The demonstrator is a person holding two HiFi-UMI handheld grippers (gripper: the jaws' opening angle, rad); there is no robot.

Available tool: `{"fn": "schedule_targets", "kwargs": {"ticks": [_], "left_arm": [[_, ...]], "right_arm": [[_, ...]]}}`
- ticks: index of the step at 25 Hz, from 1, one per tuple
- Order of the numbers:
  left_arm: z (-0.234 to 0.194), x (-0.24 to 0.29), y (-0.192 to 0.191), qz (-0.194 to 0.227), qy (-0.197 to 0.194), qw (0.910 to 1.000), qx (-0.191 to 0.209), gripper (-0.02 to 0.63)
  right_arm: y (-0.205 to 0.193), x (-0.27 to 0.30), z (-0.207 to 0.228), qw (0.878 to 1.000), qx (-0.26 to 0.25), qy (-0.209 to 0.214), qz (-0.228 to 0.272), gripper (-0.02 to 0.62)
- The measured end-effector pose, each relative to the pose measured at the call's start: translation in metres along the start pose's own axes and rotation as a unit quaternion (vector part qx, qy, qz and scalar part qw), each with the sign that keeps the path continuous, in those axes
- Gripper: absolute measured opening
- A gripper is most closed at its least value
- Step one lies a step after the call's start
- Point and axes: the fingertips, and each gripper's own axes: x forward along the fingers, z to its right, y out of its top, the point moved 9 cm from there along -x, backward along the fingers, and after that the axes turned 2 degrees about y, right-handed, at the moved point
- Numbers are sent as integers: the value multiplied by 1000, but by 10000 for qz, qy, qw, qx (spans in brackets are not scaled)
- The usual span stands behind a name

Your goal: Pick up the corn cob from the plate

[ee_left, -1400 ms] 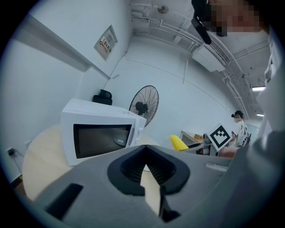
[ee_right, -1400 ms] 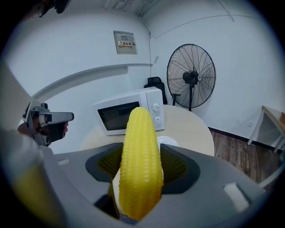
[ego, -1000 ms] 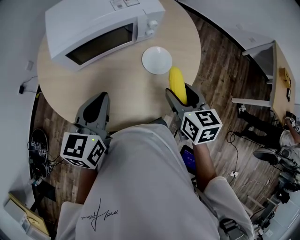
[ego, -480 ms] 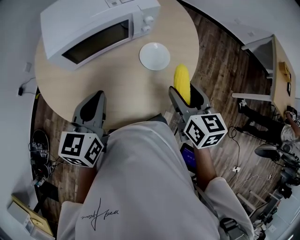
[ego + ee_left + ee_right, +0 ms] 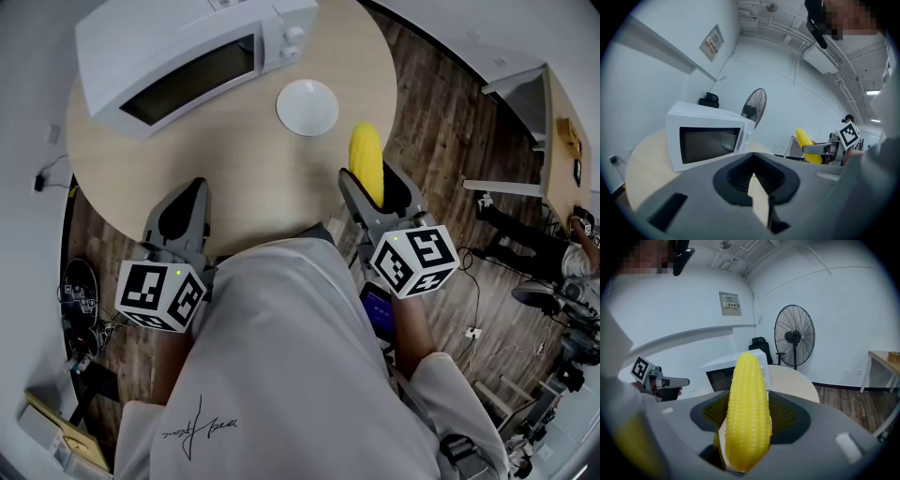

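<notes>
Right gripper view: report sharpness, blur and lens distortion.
In the right gripper view the corn cob is sharp and evenly lit, without glare; the picture's lower left is a soft blur; the wide lens bows the walls and darkens the corners.

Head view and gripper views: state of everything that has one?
Yellow corn cob: clamped upright, off the plate.
Right gripper: shut on the corn cob.
Left gripper: shut, empty.
Round white plate: empty.
White microwave oven: door closed.
</notes>
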Motion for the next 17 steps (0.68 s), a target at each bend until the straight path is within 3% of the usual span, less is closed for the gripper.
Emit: {"fn": "schedule_targets", "kwargs": {"ticks": [17], "left_arm": [[-4,1,-7,-67,9,10000,-49,-9]], "right_arm": [[-2,3,2,10000,-59,38,-55,272]]}}
